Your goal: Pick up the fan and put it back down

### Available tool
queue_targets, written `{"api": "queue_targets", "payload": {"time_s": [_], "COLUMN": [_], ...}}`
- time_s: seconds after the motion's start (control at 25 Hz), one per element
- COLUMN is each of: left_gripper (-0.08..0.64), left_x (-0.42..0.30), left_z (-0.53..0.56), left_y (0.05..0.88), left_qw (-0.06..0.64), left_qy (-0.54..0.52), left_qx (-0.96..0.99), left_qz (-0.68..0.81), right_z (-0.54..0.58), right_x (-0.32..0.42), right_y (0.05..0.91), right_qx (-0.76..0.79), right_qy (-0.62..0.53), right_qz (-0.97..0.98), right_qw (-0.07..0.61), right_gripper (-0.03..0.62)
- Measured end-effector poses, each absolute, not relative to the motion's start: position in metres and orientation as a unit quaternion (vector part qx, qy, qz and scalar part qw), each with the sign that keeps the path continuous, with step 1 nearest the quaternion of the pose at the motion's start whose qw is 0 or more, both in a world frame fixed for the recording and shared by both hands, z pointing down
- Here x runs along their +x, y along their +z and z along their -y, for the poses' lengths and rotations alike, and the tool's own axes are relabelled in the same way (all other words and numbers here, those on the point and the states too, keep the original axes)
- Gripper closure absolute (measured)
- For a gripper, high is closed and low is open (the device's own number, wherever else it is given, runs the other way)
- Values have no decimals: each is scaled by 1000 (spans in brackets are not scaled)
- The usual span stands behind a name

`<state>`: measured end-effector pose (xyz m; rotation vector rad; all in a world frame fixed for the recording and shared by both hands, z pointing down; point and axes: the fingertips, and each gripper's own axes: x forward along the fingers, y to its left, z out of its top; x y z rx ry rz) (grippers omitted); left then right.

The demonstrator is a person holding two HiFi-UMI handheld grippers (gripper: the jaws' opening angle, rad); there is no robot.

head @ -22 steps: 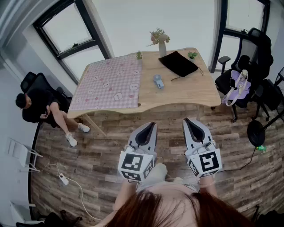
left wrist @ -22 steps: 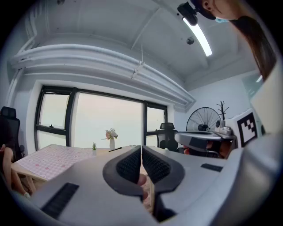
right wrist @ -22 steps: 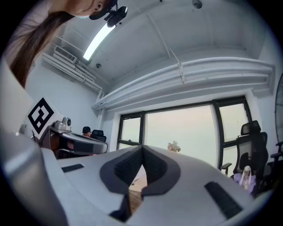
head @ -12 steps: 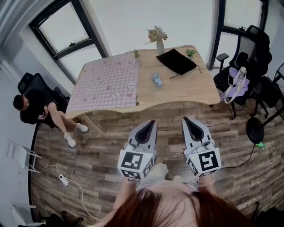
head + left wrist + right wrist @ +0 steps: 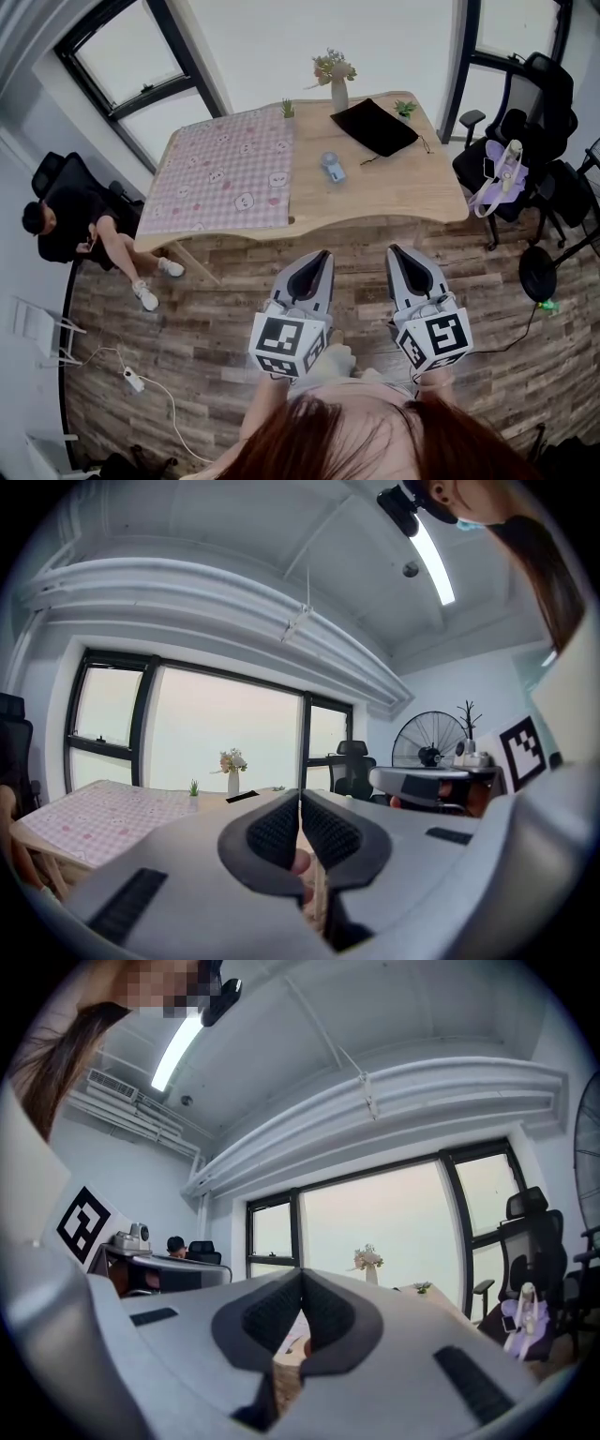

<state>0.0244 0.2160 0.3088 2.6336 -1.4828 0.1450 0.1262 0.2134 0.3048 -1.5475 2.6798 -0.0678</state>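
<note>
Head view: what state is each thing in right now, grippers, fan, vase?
Left gripper: fingers shut, empty, short of the table.
Right gripper: fingers shut, empty.
Fan: resting on the table's bare wood, untouched.
Vase: upright, flowers in it.

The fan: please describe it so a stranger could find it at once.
Look at the wooden table. On its bare wood, between the pink checked cloth and the black mat, sits the fan: the only small pale blue thing there.

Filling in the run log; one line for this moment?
phase: before pickup | left gripper: shut, empty | right gripper: shut, empty | fan: on table, untouched
</note>
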Motion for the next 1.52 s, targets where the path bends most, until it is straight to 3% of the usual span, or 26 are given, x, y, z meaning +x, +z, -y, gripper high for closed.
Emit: {"api": "queue_targets", "payload": {"time_s": [1.52], "left_gripper": [546], "left_x": [-53], "left_z": [-69], "left_y": [318], "left_qw": [72], "left_qy": [39], "left_qx": [891], "left_qz": [446], "right_z": [-73], "right_x": [44], "right_y": [330], "right_qx": [-529], "right_qy": [-69], "right_qz": [-846], "right_qw": [-24], "right_gripper": [592]}}
